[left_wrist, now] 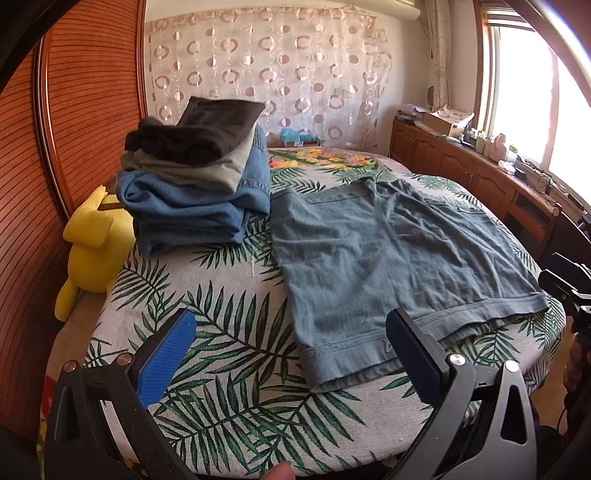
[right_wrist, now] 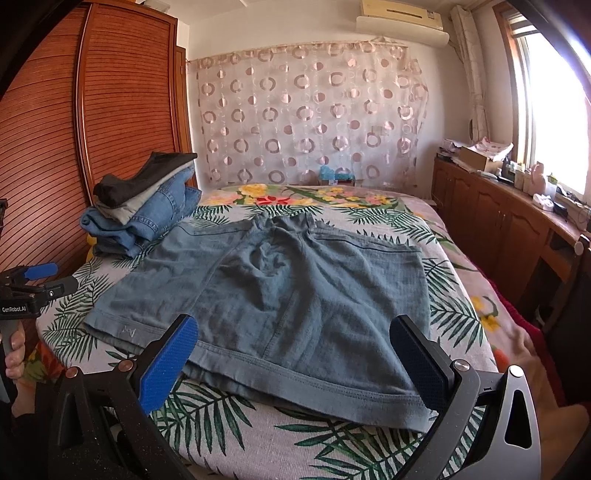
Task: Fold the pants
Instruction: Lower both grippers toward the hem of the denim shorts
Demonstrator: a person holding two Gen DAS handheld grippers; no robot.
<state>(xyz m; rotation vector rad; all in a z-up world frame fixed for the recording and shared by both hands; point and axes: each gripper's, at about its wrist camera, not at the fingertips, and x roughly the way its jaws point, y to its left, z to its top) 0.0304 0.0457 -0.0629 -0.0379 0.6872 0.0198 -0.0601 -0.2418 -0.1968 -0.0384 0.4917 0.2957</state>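
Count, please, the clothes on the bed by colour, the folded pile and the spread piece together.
Blue-grey, spread flat: 1, the shorts
Blue denim, folded in the pile: 2, the upper denim piece and the lower denim piece
Grey, folded: 1, the grey garment
Black, folded on top: 1, the black garment
Total: 5

- We see a slatted wooden wardrobe (right_wrist: 110,103) on the left.
- A sheer circle-patterned curtain (right_wrist: 306,118) covers the far wall.
- Bright daylight pours through our right-hand window (right_wrist: 554,110), above low wooden cabinets (right_wrist: 491,221).
- An air conditioner (right_wrist: 402,16) hangs overhead.
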